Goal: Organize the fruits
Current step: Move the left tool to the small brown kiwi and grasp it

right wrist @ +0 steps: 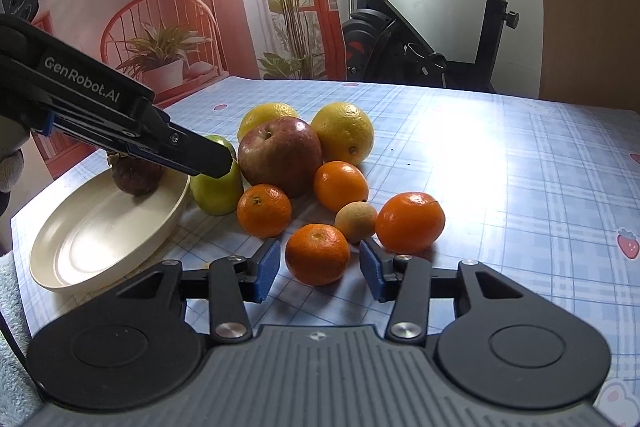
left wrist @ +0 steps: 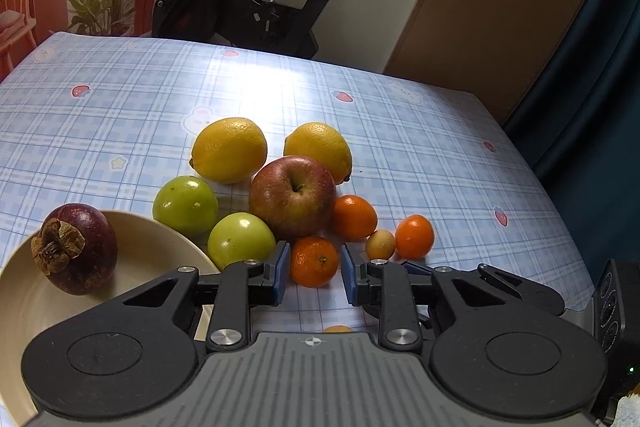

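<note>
A pile of fruit lies mid-table: two lemons (left wrist: 229, 150), a red apple (left wrist: 293, 196), two green fruits (left wrist: 185, 205), several mandarins and a small tan fruit (left wrist: 380, 245). A dark mangosteen (left wrist: 76, 249) sits in the cream plate (left wrist: 160, 247). My left gripper (left wrist: 314, 275) is open, its blue pads either side of a mandarin (left wrist: 314, 261) without touching. In the right wrist view my right gripper (right wrist: 318, 269) is open around another mandarin (right wrist: 317, 254), and the left gripper's finger (right wrist: 192, 155) hangs over the plate (right wrist: 100, 239) and a green fruit (right wrist: 216, 187).
The table wears a blue plaid cloth (left wrist: 440, 155) with its right edge near a dark curtain (left wrist: 592, 107). An exercise bike (right wrist: 420, 39) stands behind the far edge. A pink wall mural (right wrist: 160, 27) with plants fills the back left.
</note>
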`<state>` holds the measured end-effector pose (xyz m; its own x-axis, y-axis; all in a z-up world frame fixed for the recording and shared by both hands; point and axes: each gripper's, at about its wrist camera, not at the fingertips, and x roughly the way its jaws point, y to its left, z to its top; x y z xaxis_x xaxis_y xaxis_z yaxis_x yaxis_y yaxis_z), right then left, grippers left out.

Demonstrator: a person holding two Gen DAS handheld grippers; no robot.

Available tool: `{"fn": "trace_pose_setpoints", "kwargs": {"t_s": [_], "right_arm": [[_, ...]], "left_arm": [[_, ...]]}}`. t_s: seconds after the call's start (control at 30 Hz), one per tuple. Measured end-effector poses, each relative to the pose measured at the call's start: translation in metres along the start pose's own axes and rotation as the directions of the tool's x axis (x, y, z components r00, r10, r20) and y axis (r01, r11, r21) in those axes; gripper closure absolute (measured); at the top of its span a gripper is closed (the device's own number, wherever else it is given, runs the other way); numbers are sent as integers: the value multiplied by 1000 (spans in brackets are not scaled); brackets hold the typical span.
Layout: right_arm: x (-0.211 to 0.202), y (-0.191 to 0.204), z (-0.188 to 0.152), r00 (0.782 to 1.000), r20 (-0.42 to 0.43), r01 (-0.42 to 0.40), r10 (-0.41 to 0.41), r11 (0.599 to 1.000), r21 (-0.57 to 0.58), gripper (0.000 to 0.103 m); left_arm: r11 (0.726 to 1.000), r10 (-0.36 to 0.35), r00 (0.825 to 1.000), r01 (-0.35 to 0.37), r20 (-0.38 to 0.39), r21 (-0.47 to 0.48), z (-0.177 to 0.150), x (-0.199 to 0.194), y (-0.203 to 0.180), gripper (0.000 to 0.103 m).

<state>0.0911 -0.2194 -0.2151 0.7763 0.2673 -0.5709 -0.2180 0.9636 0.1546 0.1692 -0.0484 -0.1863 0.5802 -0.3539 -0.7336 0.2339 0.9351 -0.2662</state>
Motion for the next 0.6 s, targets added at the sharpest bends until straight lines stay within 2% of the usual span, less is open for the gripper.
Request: {"fn": "trace_pose_setpoints", "kwargs": {"t_s": [0.2, 0.4, 0.6], "right_arm": [[-4, -2, -3, 1000, 24, 6, -6, 1000, 7, 56], [-18, -8, -8, 996, 77, 42, -46, 997, 58, 56], [-22, -13, -8, 995, 84, 42, -48, 996, 81, 56]], "left_arm": [[1000, -10, 1000, 10, -15, 0, -12, -1, -6, 74], [997, -13, 999, 17, -49, 69, -36, 1, -18, 74], [994, -6, 998, 12, -57, 104, -43, 5, -22, 74]]}}
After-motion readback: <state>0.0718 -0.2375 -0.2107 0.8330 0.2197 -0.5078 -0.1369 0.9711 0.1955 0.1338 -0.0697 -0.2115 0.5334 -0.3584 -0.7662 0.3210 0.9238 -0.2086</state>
